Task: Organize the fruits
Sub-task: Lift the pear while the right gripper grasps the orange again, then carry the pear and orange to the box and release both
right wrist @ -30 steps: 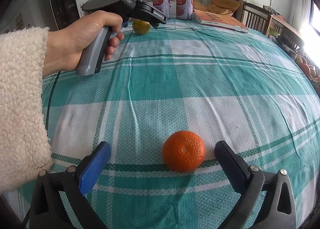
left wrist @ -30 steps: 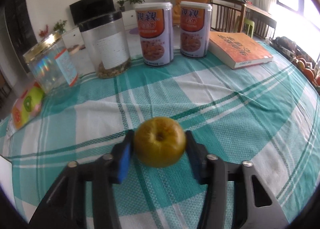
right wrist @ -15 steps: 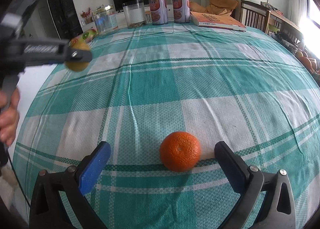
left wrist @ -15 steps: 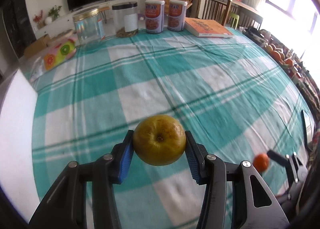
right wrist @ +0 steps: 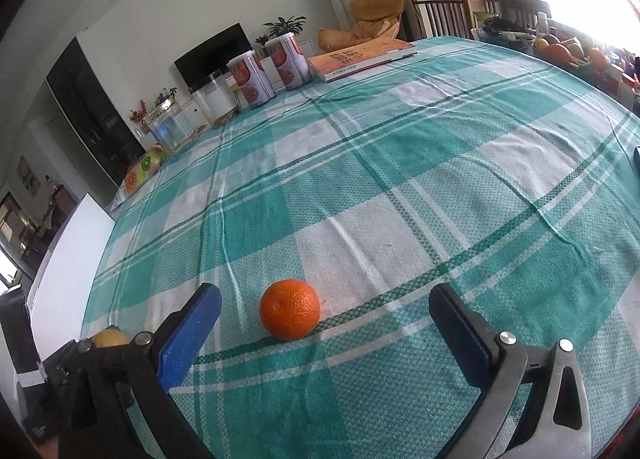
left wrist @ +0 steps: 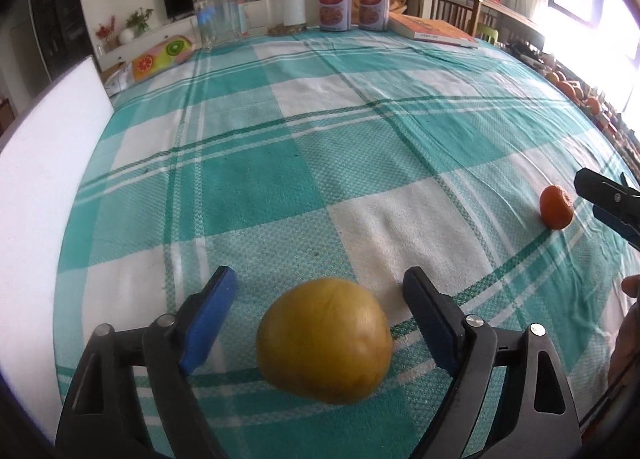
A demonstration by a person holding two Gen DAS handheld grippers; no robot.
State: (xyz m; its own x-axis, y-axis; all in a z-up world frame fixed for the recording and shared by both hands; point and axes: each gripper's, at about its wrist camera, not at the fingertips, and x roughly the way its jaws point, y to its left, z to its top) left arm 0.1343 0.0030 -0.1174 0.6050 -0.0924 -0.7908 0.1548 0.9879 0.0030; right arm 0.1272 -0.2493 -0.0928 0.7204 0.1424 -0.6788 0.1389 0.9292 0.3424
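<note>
Yellow fruit (left wrist: 324,341) and orange (right wrist: 289,315) each lie between wide-spread, untouching fingers (left wrist: 208,321).

checked tablecloth (left wrist: 248,147), two cans (left wrist: 335,4), book (left wrist: 434,30), jars (left wrist: 216,17)

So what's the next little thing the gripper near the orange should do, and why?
Probably close the right gripper on the orange. Its jaws stand wide open on either side of the fruit, which sits on the checked tablecloth untouched. The left gripper is open too, with the yellow fruit between its jaws, so the orange looks next.
</note>
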